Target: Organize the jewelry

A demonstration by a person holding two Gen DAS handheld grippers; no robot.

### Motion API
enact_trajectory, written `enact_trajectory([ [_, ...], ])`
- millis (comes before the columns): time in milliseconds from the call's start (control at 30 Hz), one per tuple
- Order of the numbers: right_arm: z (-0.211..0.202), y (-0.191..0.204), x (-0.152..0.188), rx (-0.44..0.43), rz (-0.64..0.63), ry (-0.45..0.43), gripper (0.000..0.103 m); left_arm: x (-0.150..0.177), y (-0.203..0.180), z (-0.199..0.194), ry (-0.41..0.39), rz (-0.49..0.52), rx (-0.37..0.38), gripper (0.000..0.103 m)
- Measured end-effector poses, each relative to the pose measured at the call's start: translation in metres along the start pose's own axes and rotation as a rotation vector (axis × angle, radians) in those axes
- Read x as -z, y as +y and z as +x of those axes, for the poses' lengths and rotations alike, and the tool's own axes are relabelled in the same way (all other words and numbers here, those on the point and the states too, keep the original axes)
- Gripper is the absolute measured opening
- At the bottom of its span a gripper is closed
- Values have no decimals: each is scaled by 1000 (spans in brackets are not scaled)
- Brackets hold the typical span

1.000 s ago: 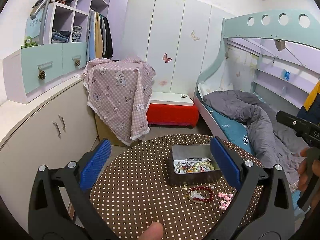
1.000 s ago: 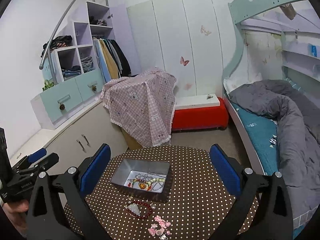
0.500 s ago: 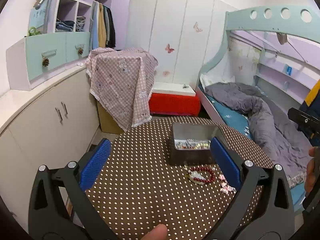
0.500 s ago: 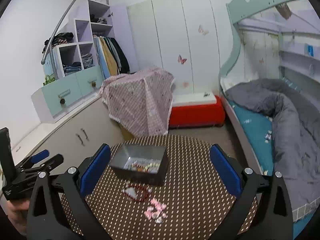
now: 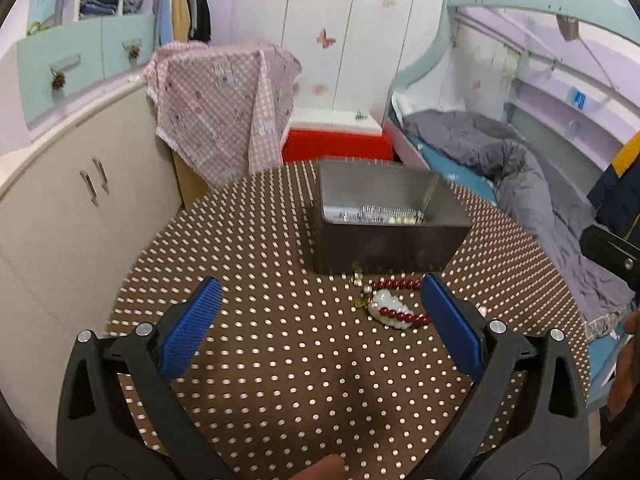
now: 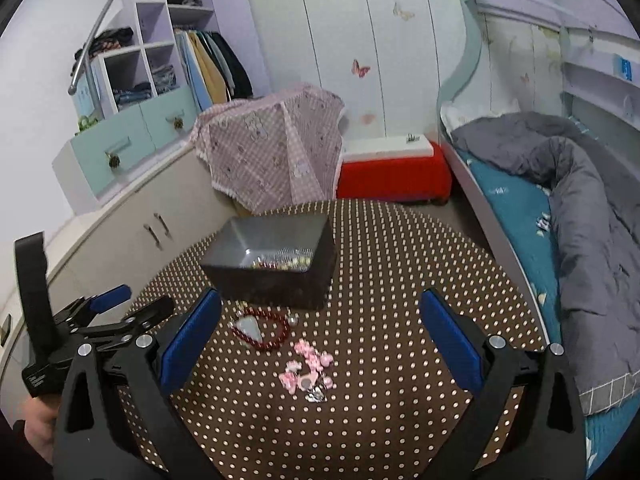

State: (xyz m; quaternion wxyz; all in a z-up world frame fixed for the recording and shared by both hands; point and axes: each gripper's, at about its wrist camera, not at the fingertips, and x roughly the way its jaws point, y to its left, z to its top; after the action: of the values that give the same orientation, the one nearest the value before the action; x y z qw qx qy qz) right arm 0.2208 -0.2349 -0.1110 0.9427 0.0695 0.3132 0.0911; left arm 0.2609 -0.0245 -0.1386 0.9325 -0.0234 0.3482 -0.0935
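A grey metal box [image 5: 384, 224] [image 6: 276, 268] with several pieces of jewelry inside stands on the round brown polka-dot table [image 5: 260, 360] [image 6: 400, 420]. In front of the box lies a red bead bracelet [image 5: 400, 314] [image 6: 262, 332] with a white pendant. A pink bead piece [image 6: 308, 368] lies nearer the right gripper. My left gripper [image 5: 320, 328] is open and empty, low over the table, with the bracelet by its right finger. My right gripper [image 6: 320, 340] is open and empty above the pink piece. The left gripper also shows in the right wrist view [image 6: 116, 312].
A cream cabinet [image 5: 60, 216] runs along the left. A stand under a pink checked cloth [image 6: 276, 152] and a red bench [image 6: 392, 172] lie behind the table. A bed with a grey duvet [image 6: 580, 208] is on the right.
Both grippers have come down and forward toward the table. The box and the loose jewelry look larger and closer. Both stay open.
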Motion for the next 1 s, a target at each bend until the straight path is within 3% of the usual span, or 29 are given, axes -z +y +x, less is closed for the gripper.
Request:
enact_trajectory([
  [233, 15, -10, 6, -6, 26, 47, 96, 7, -13, 46, 101, 37, 17, 87],
  [333, 17, -14, 7, -10, 32, 58, 96, 10, -17, 66, 151, 54, 8, 74],
  [433, 19, -18, 7, -7, 40, 63, 96, 13, -15, 72, 162, 38, 42, 56],
  [467, 20, -19, 7, -4, 43, 66, 96, 13, -16, 72, 165, 45, 50, 40],
  [500, 21, -21, 7, -3, 48, 69, 96, 13, -18, 71, 166, 58, 65, 31],
  [600, 24, -23, 8, -3, 56, 74, 96, 16, -25, 66, 162, 102, 107, 10],
  [733, 27, -18, 10, -9, 47, 87, 96, 21, -25, 60, 161, 103, 145, 2],
  [1000, 43, -8, 14, -15, 18, 129, 96, 30, -17, 46, 154, 126, 141, 2],
])
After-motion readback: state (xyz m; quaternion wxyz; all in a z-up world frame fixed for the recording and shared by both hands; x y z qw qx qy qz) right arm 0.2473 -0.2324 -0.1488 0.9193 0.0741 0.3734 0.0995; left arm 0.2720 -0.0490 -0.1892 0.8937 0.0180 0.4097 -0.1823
